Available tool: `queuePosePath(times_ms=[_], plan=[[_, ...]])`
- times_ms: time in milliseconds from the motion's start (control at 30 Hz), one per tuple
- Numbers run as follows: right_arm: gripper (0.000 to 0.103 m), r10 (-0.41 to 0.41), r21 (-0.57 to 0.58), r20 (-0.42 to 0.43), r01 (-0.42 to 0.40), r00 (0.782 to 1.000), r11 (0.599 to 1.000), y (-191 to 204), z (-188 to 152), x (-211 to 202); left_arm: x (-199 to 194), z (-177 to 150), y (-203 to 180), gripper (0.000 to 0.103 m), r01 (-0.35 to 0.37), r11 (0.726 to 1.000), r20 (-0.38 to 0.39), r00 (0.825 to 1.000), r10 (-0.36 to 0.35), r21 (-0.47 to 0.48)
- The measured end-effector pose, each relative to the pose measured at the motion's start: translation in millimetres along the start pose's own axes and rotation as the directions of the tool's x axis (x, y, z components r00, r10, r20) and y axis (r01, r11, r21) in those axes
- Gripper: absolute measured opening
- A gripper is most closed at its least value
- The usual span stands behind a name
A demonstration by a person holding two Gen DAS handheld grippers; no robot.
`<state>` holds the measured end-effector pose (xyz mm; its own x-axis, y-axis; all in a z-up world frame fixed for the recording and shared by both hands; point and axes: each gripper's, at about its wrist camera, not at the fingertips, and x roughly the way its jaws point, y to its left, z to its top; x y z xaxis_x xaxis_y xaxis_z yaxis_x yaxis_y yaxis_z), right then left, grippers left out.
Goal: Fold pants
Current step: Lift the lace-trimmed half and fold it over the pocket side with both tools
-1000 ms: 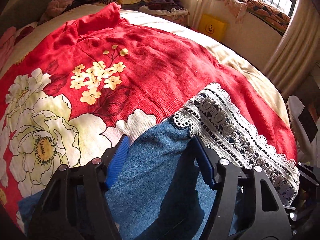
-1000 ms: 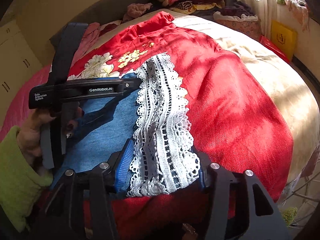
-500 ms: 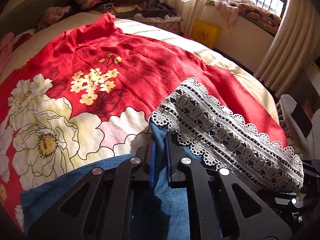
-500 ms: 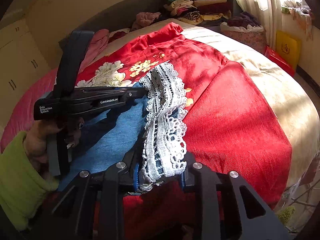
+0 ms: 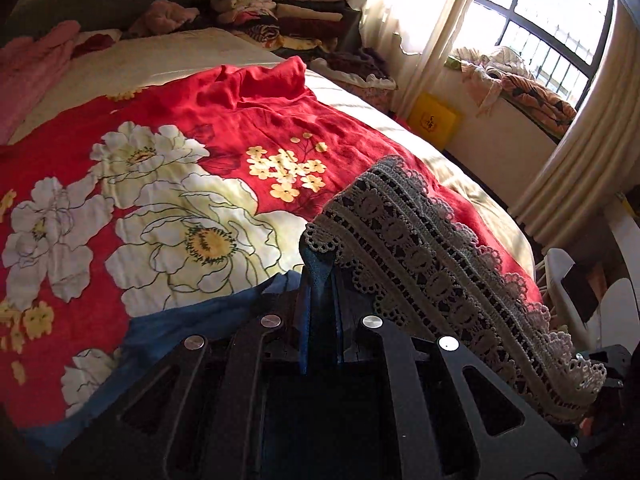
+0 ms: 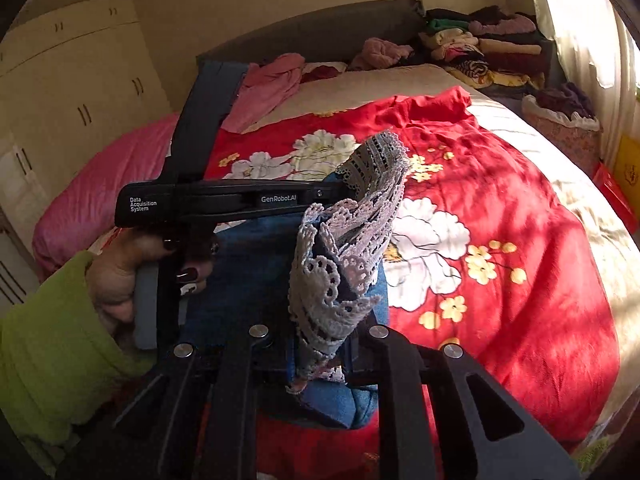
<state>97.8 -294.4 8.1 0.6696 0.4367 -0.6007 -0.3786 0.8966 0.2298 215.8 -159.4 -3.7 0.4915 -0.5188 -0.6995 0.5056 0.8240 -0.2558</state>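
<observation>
The pants are blue denim (image 5: 168, 332) with a white lace hem (image 5: 432, 264). They lie on a red floral bedspread (image 5: 160, 208). My left gripper (image 5: 320, 304) is shut on the denim just beside the lace, at one end of the hem. My right gripper (image 6: 320, 344) is shut on the lace hem (image 6: 340, 264) at its other end. The hem hangs lifted between the two grippers, above the bedspread (image 6: 500, 240). The left gripper (image 6: 336, 194) shows in the right wrist view, held by a hand (image 6: 120, 272) in a green sleeve.
Stacks of folded clothes (image 5: 280, 16) sit at the head of the bed. A pink garment (image 6: 272, 84) and a pink quilt (image 6: 100, 196) lie at the left. A window with curtains (image 5: 560, 152) and a yellow box (image 5: 434, 120) are on the right.
Both grippers closed from open, the left on the denim, the right on the lace hem. Both then lifted the hem off the bedspread.
</observation>
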Motion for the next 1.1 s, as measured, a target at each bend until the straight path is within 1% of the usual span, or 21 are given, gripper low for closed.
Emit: queuePosePath(times_ms=[67, 133, 233, 300, 333, 367, 467, 500, 567, 633, 667, 733, 767, 800, 833, 867, 933, 967, 1033, 1100], plan=[[0.015, 0.023, -0.04, -0.02, -0.024, 1.0, 0.999, 17, 3, 10, -8, -8, 14, 0.004, -0.015, 0.999, 0.004, 1.0, 0.015, -0.03], [0.015, 0.032, -0.081, -0.048, -0.035, 0.998, 0.996, 32, 1, 22, -12, -16, 29, 0.006, -0.048, 0.997, -0.008, 0.999, 0.048, -0.065], [0.015, 0.042, -0.133, -0.096, -0.054, 0.995, 0.99, 53, -5, 39, -24, -28, 55, 0.006, -0.115, 0.981, -0.038, 0.993, 0.11, -0.158], [0.015, 0.047, -0.17, -0.127, -0.069, 0.991, 0.983, 68, -11, 49, -43, -34, 75, 0.009, -0.108, 0.963, -0.012, 0.994, 0.108, -0.249], [0.015, 0.049, -0.19, -0.141, -0.076, 0.989, 0.979, 76, -14, 52, -54, -37, 84, 0.012, -0.103, 0.95, 0.001, 0.994, 0.109, -0.293], [0.015, 0.052, -0.208, -0.153, -0.084, 0.987, 0.975, 83, -18, 55, -65, -41, 95, 0.013, -0.102, 0.935, 0.017, 0.993, 0.114, -0.34], [0.015, 0.06, -0.258, -0.184, -0.107, 0.981, 0.96, 103, -28, 65, -93, -53, 114, 0.017, -0.072, 0.904, 0.062, 0.992, 0.108, -0.422], [0.015, 0.06, -0.276, -0.195, -0.113, 0.979, 0.955, 110, -31, 68, -101, -57, 119, 0.021, -0.065, 0.895, 0.073, 0.991, 0.108, -0.441], [0.015, 0.051, -0.31, -0.211, -0.116, 0.976, 0.944, 121, -38, 74, -108, -65, 122, 0.024, -0.063, 0.887, 0.075, 0.991, 0.109, -0.458], [0.019, 0.044, -0.35, -0.229, -0.125, 0.972, 0.928, 132, -47, 81, -109, -73, 124, 0.03, -0.054, 0.877, 0.067, 0.993, 0.097, -0.477], [0.022, 0.043, -0.361, -0.239, -0.13, 0.97, 0.924, 136, -50, 83, -106, -76, 124, 0.03, -0.05, 0.873, 0.061, 0.994, 0.091, -0.485], [0.031, 0.067, -0.361, -0.247, -0.156, 0.967, 0.919, 139, -53, 81, -99, -81, 125, 0.032, -0.041, 0.867, 0.045, 0.996, 0.073, -0.497], [0.032, 0.094, -0.349, -0.252, -0.181, 0.963, 0.919, 138, -51, 78, -96, -83, 124, 0.033, -0.039, 0.866, 0.037, 0.997, 0.066, -0.498], [0.04, 0.124, -0.33, -0.252, -0.205, 0.96, 0.922, 134, -48, 72, -92, -84, 123, 0.035, -0.036, 0.867, 0.026, 0.998, 0.057, -0.497], [0.051, 0.153, -0.309, -0.239, -0.224, 0.959, 0.924, 131, -45, 65, -89, -85, 122, 0.037, -0.034, 0.868, 0.02, 0.999, 0.05, -0.496], [0.054, 0.172, -0.294, -0.217, -0.232, 0.961, 0.927, 126, -41, 57, -85, -84, 119, 0.038, -0.031, 0.87, 0.013, 0.999, 0.043, -0.492], [0.055, 0.17, -0.269, -0.176, -0.213, 0.97, 0.939, 114, -35, 44, -80, -82, 117, 0.044, -0.031, 0.876, 0.001, 0.999, 0.035, -0.482], [0.055, 0.156, -0.248, -0.154, -0.191, 0.976, 0.95, 105, -31, 40, -77, -81, 115, 0.046, -0.034, 0.878, -0.006, 0.999, 0.036, -0.478], [0.056, 0.122, -0.198, -0.125, -0.146, 0.985, 0.969, 85, -25, 34, -69, -77, 112, 0.054, -0.042, 0.882, -0.021, 0.999, 0.036, -0.47], [0.056, 0.087, -0.144, -0.118, -0.103, 0.989, 0.984, 67, -24, 34, -59, -73, 110, 0.057, -0.058, 0.886, -0.037, 0.998, 0.046, -0.461]])
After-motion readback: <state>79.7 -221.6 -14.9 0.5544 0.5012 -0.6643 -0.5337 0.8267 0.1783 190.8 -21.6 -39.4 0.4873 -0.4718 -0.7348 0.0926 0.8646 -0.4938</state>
